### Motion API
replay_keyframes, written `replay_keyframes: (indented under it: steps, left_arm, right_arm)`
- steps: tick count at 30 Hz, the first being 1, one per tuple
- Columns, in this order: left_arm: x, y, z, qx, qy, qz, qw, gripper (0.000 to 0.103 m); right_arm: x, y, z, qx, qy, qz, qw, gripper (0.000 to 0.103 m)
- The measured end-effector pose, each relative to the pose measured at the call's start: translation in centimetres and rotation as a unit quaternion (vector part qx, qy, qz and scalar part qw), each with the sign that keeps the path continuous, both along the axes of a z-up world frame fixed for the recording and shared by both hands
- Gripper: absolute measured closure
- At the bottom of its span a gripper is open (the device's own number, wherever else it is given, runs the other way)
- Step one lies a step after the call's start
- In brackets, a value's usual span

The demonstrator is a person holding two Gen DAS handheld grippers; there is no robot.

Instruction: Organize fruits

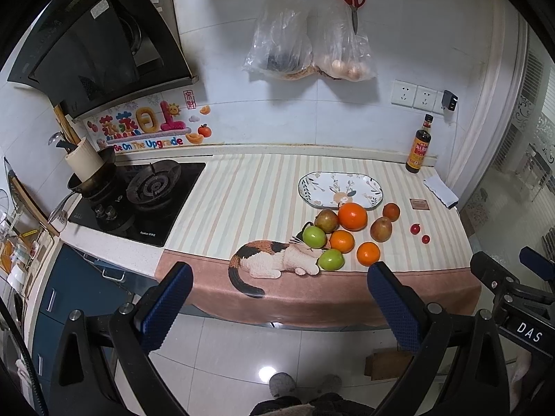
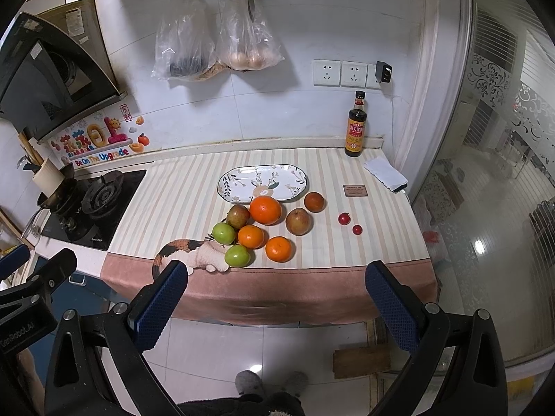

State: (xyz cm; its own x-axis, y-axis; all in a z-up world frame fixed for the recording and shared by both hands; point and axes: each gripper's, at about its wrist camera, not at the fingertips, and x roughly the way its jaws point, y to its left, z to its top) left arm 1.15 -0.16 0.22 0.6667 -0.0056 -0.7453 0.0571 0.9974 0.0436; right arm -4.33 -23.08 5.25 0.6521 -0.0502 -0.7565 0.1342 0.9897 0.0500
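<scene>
- We hold both grippers back from the counter edge, over the floor: the left gripper (image 1: 279, 306) and the right gripper (image 2: 277, 303) each have their blue-padded fingers spread wide, with nothing between them.
- We take the oval plate (image 2: 229, 176) as our landmark; it is bare, so we judge the sorting not yet begun.
- The fruit lies loose on the striped cloth (image 2: 173, 201), all on the near side of the plate. The big orange (image 2: 265, 210) touches the plate's near rim or nearly so.
- Nearer us than the big orange sit two smaller oranges (image 2: 250, 236), two green apples (image 2: 223, 233) and two brownish pears (image 2: 298, 221); several of these press against each other.
- A small dark-red round fruit (image 2: 314, 201) sits just off the plate's right end, and two tiny red fruits (image 2: 343, 218), perhaps cherry tomatoes, lie farther right, well apart from the cluster.
- We expect the oranges to be firm and fairly heavy, with a dimpled skin the pads should hold; we would close across the widest part.
- The apples look smooth and waxy, likelier to slip and roll.
- The pears may bruise, so we would squeeze lightly around the belly.
- The tiny red fruits look soft-skinned and easy to crush or flick away.
- Anything taken from the cluster could set its neighbours rolling toward the counter edge.
</scene>
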Motion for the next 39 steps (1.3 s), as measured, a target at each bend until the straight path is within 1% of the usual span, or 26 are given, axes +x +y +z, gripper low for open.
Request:
replay_keyframes:
  steps: [11,23,25,30,39]
  left_arm:
    - [0.5,0.0,-0.9,-0.004,0.002,-0.002,1.0,0.0]
    - [0.8,-0.2,-0.7,-0.003,0.005,-0.003,1.0,0.0]
    - [0.7,-0.4,-0.7,-0.002,0.005,-0.002,1.0,0.0]
    - [0.7,-0.4,-0.6,-0.002,0.005,-0.002,1.0,0.0]
    - [0.2,-0.4,0.0,-0.003,0.003,-0.003,1.0,0.0]
  right_arm:
    - [0.2,0.3,-0.2,0.0,-0.002,0.0,1.0,0.0]
    - [-0.1,0.3,0.0,0.001,-0.002,0.0,1.0,0.0]
    - [0.7,0.3,-0.1,0.0,-0.004,0.001,1.0,0.0]
    - [0.8,0.5,0.2,0.0,-0.006,0.003,1.0,0.0]
    - [-0.5,0.7,0.7,0.001,-0.012,0.005,1.0,0.0]
